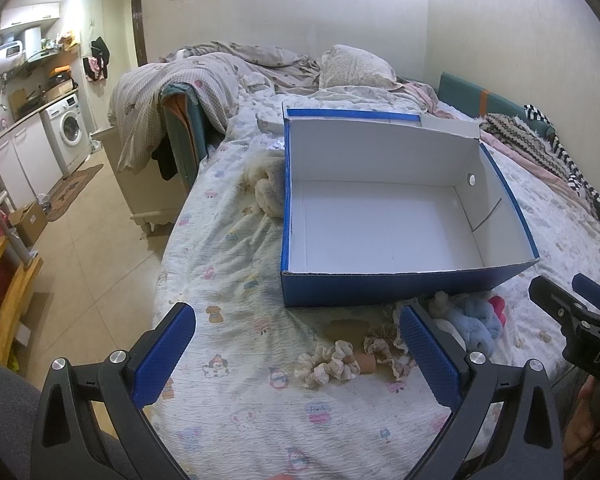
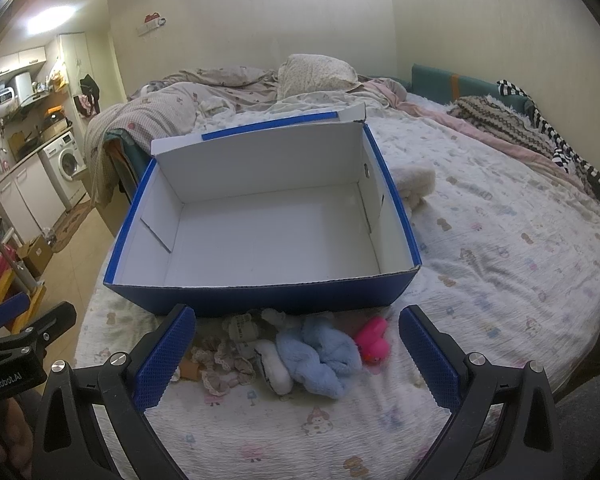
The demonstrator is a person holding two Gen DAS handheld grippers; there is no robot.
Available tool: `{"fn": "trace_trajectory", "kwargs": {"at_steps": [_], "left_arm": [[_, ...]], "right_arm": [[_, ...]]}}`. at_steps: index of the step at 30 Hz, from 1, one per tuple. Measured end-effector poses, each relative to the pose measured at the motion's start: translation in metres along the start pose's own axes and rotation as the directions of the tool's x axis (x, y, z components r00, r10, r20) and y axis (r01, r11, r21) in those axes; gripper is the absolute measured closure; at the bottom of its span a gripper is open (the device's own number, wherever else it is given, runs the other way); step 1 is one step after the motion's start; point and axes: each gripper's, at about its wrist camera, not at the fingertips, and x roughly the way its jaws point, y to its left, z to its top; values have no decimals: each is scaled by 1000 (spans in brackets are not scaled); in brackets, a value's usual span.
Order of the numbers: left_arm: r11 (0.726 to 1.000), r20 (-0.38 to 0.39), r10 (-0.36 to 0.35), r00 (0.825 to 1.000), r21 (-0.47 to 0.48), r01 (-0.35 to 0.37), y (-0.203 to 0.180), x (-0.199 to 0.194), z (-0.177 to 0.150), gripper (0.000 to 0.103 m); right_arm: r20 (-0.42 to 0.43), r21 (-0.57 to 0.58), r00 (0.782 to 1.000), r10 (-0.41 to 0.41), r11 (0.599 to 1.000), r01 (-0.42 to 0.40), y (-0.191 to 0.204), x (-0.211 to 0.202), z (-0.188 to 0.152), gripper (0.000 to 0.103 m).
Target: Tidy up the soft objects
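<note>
Blue-padded, the left gripper (image 1: pixel 296 348) and right gripper (image 2: pixel 296 348) both hung wide apart over the bed (image 2: pixel 500 264), holding nothing. Between the right one's fingers lay a blue plush (image 2: pixel 320 354), with a pink toy (image 2: pixel 374 340) at its 2 o'clock and scrunchies (image 2: pixel 224 360) at 9. Just beyond, at 12 o'clock, sat the box (image 2: pixel 260 292), open, with nothing in it.

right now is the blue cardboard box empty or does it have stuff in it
Empty. The blue cardboard box shows only its bare white floor in both views; the fluffy light blue soft toy lies outside, on the bed before it.
</note>
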Motion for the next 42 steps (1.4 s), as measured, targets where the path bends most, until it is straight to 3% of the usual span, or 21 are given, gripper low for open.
{"fn": "trace_trajectory", "kwargs": {"at_steps": [14, 19, 23, 29, 32, 35, 39, 42], "left_arm": [[1000, -1, -2, 1000, 1, 2, 0, -1, 0, 1], [999, -20, -28, 999, 18, 29, -3, -7, 5, 1], [999, -75, -35, 997, 18, 36, -3, -5, 13, 1], [999, -184, -30, 982, -34, 24, 15, 15, 24, 1], [997, -294, -31, 955, -75, 9, 28, 39, 24, 1], [988, -448, -112, 887, -148, 50, 35, 75, 17, 1], [984, -547, -135, 826, -171, 48, 27, 109, 3, 2], [977, -581, -172, 796, -207, 61, 19, 133, -6, 13]], "right_arm": [[1, 0, 1000, 5, 1000, -5, 0, 0, 1, 0], [-28, 26, 998, 52, 998, -51, -3, -4, 11, 0], [-84, 60, 992, 97, 994, -92, -9, -4, 22, 0], [-231, 83, 958, 171, 984, -156, -18, 14, 35, 0], [-306, 67, 937, 166, 986, -153, -19, 30, 37, 0], [-360, 94, 912, 196, 980, -174, -25, 46, 36, 0], [-389, 128, 899, 199, 979, -162, -35, 64, 28, 0], [-416, 171, 887, 202, 975, -141, -46, 77, 18, 0]]}}
